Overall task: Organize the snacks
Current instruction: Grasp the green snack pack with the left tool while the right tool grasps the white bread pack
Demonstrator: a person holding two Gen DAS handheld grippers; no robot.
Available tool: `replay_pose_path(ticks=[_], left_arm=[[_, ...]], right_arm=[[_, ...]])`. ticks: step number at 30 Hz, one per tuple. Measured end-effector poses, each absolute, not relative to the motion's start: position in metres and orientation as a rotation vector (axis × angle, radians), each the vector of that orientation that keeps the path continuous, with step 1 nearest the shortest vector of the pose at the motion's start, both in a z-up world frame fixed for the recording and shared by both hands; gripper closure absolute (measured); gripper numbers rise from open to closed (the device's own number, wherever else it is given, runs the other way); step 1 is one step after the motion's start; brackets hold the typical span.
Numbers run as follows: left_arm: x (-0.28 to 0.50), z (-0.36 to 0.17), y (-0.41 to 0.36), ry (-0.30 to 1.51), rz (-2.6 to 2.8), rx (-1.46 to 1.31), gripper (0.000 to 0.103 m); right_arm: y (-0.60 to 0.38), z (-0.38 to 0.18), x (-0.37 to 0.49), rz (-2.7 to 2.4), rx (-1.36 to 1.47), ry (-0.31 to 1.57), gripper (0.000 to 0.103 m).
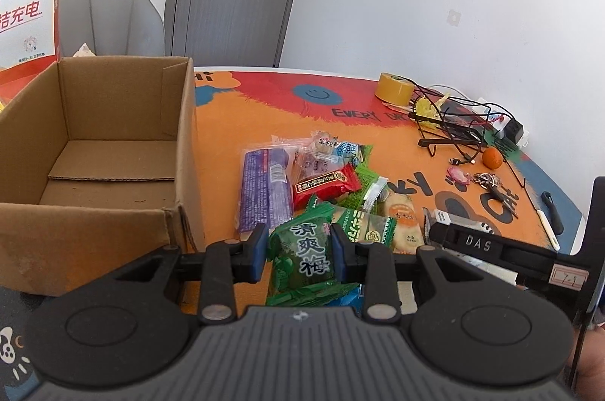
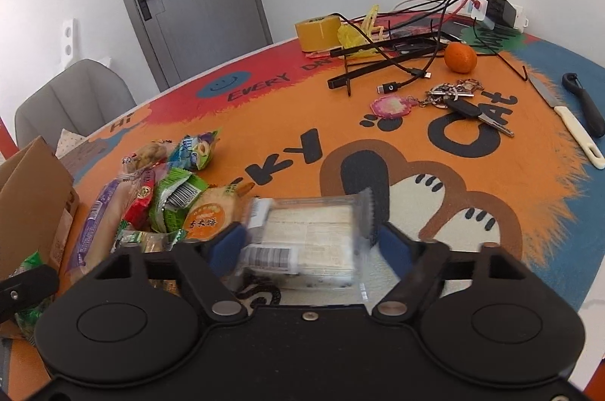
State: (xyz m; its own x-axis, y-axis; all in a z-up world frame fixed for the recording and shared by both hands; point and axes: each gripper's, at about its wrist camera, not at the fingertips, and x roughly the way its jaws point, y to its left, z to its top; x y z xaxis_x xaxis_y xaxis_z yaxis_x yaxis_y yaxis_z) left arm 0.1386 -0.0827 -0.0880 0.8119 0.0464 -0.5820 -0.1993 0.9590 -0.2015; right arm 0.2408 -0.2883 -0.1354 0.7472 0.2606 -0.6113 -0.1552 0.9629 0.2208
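Brown corrugated cardboard box (image 1: 94, 151) sits open at the table's left, snack pile (image 1: 314, 181) just beside it on the orange mat (image 1: 234, 121). Left gripper (image 1: 298, 251) narrowly clamps a crinkly green plum packet (image 1: 302, 257), lower end hidden. Right gripper (image 2: 312, 242) straddles a clear wafer packet (image 2: 306, 234); blurred, pad contact unclear.

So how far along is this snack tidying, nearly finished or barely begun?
Barely begun. The cardboard box looks empty, so nothing seems packed yet. In hand: the left gripper clamps a green plum packet, and the right gripper has a clear wafer pack between its fingers, though whether they grip it is unclear. Left: the snack pile on the table mat, including a purple packet and a red one.
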Motion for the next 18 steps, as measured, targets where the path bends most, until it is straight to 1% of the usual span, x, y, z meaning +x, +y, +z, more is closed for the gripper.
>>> replay_pose_path(ticks=[1,4,12,18], left_arm=[[0.138,-0.087,-0.083,0.608,0.132,-0.259,0.07],[0.134,-0.083,-0.081,0.592,0.129,-0.263,0.07],[0.12,-0.07,-0.074,0.546,0.131,-0.273,0.07],[0.106,-0.055,-0.064,0.492,0.141,-0.281,0.07]], right_arm=[[-0.289,-0.135,0.24,0.233,0.164,0.69,0.044],[-0.293,-0.133,0.235,0.239,0.183,0.692,0.048],[-0.3,-0.127,0.215,0.255,0.225,0.674,0.05],[-0.289,-0.106,0.197,0.282,0.229,0.613,0.05]])
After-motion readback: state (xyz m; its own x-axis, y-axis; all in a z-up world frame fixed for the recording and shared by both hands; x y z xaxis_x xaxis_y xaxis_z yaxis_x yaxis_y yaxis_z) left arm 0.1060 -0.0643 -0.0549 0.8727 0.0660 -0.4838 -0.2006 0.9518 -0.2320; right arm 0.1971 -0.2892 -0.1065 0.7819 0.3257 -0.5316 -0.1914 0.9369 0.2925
